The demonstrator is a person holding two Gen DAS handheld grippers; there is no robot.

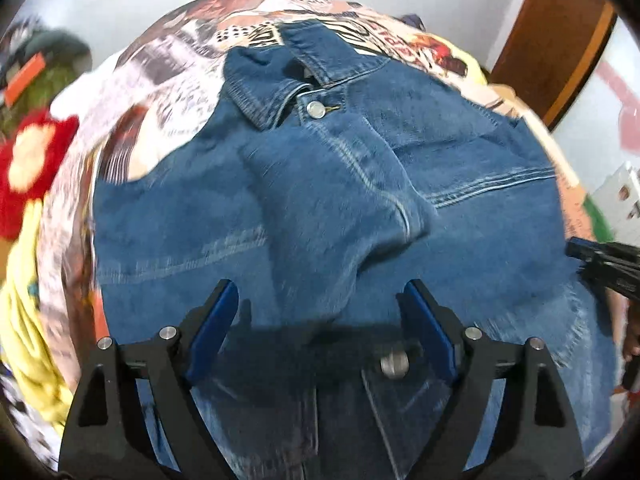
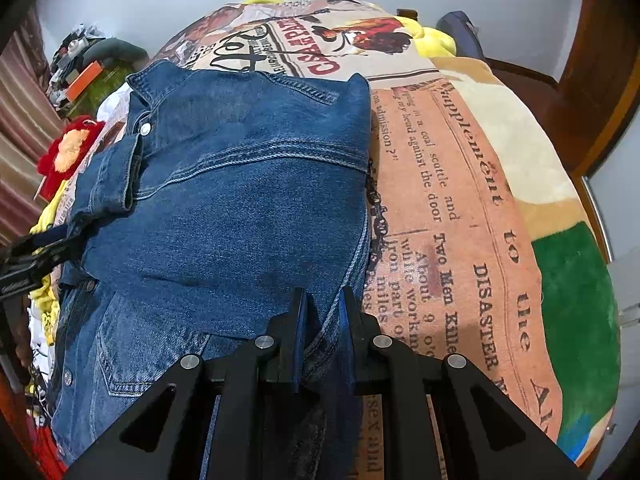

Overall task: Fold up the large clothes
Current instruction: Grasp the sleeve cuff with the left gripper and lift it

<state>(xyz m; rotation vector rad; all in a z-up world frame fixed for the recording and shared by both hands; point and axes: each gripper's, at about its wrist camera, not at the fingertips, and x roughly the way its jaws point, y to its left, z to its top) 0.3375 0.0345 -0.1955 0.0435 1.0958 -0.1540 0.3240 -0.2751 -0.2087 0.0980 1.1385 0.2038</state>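
Observation:
A blue denim jacket [image 1: 320,200] lies front up on a newspaper-print bed cover [image 1: 180,80], its collar and top button [image 1: 318,109] at the far end. One sleeve is folded across the chest, with its cuff [image 2: 116,176] near the collar. My left gripper [image 1: 318,290] hovers close over the jacket's middle, open, with nothing between its blue pads. My right gripper [image 2: 323,302] is shut on the jacket's [image 2: 240,200] right side edge, a pinch of denim standing between its fingers. It also shows at the right edge of the left wrist view, right gripper [image 1: 600,260].
The bed cover [image 2: 440,200] runs on to the right of the jacket, then a cream and green blanket [image 2: 576,300]. A red flower cushion [image 1: 28,168] and yellow cloth [image 1: 28,320] lie to the left. A wooden door frame [image 1: 552,40] stands at the far right.

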